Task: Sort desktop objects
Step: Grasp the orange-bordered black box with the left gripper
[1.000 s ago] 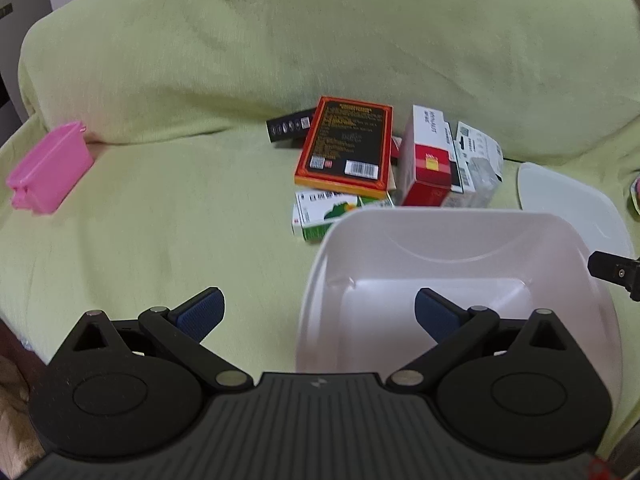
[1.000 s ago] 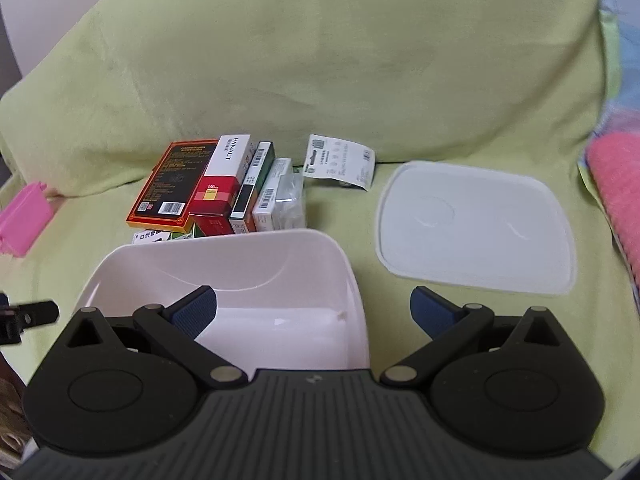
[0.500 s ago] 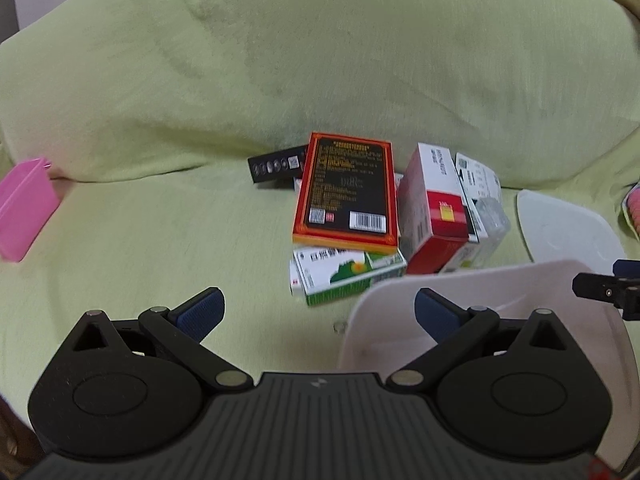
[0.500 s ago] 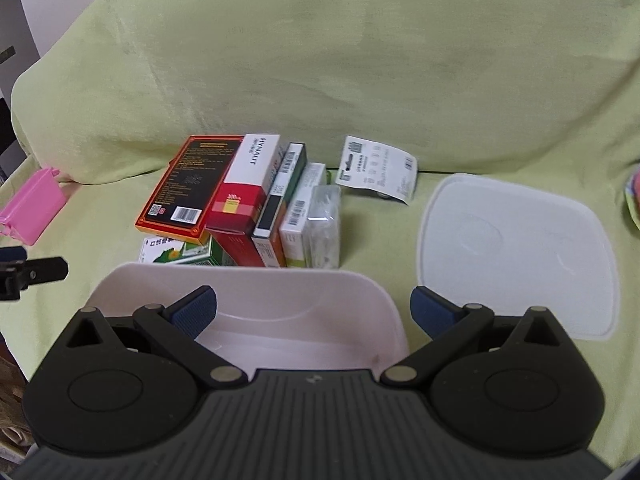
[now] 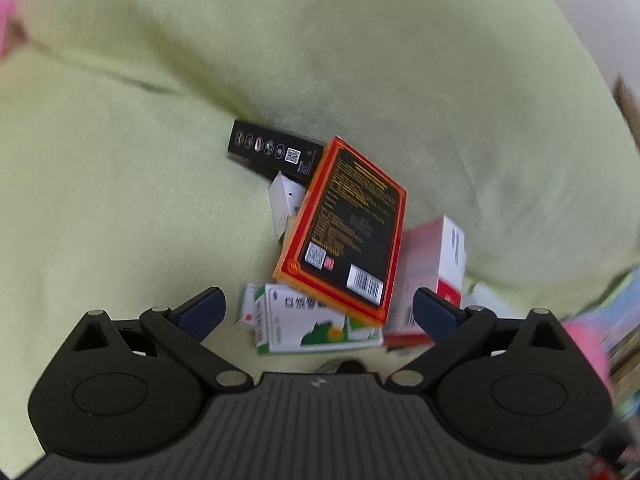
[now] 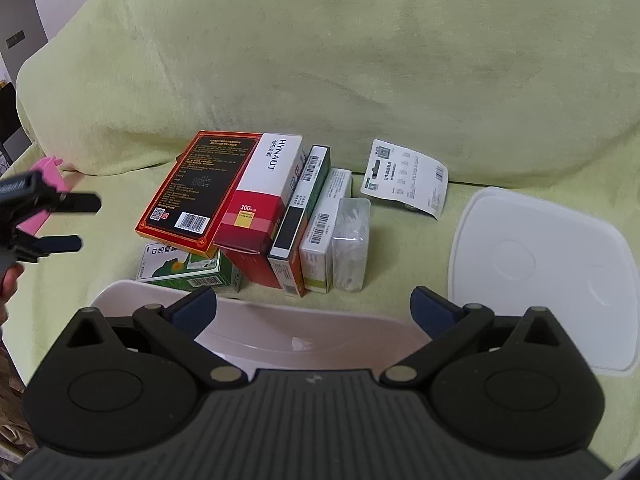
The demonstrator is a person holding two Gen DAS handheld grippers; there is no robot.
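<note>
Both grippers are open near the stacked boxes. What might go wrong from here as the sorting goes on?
The orange-bordered box leans on the green and white box and the HYNAUT box; pulling either may topple it. The open left gripper is close to the pile in a blurred, tilted view, so a grasp may misalign. The bin rim may nudge the green box.

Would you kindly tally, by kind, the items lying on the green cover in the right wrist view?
Cardboard boxes: 5
Clear packet: 1
Printed card: 1
White lid: 1
Tub: 1
Pink container: 1
Total: 10
</note>
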